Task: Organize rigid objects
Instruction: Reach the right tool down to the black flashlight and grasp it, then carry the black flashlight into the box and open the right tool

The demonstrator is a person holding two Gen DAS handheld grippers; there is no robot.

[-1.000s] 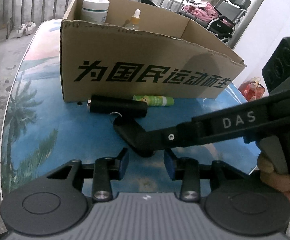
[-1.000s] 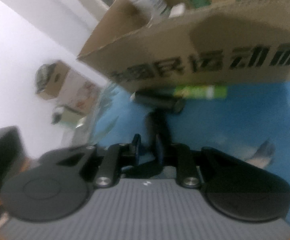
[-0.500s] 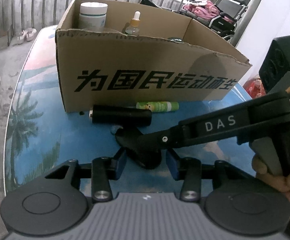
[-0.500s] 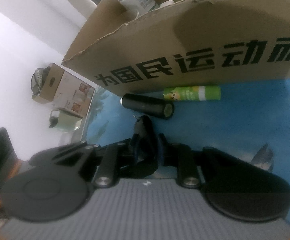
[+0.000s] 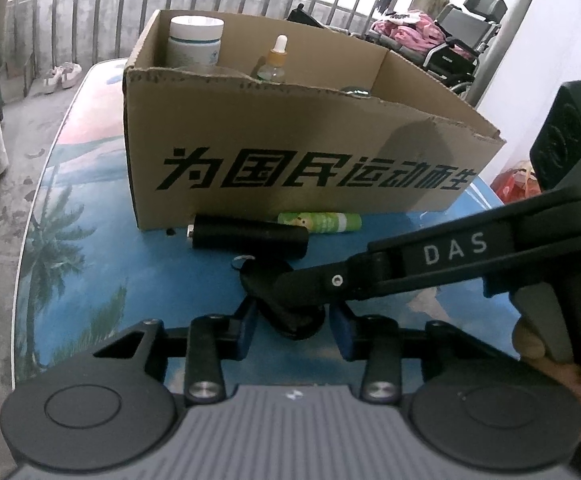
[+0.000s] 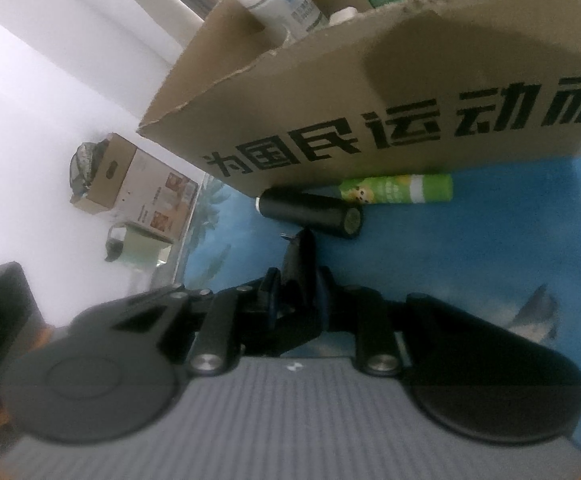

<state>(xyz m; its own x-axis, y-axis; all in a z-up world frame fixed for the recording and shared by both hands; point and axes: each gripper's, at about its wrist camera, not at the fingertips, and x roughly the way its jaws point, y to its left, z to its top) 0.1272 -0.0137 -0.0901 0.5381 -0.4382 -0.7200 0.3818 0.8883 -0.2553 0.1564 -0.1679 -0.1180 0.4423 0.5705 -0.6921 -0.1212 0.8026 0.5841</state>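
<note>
A small flat black object with a metal ring point(image 5: 268, 280) is held by my right gripper point(image 6: 296, 302), which is shut on it; it also shows edge-on in the right wrist view point(image 6: 300, 264). My left gripper point(image 5: 292, 322) is open, its blue pads on either side of the object. A black cylinder point(image 5: 248, 236) and a green tube point(image 5: 320, 222) lie on the blue table against an open cardboard box point(image 5: 290, 152). In the box stand a white jar point(image 5: 195, 42) and a dropper bottle point(image 5: 276, 62).
The blue printed table point(image 5: 90, 272) has its left edge near a concrete floor. A railing point(image 5: 90, 16) runs behind the box, a wheelchair point(image 5: 458, 52) stands at the back right. In the right wrist view a small carton point(image 6: 138, 184) stands beside the table.
My right gripper has closed on the flat black object and lifted it slightly. My left gripper has moved in so its pads flank the object. The cylinder and tube have not moved.
</note>
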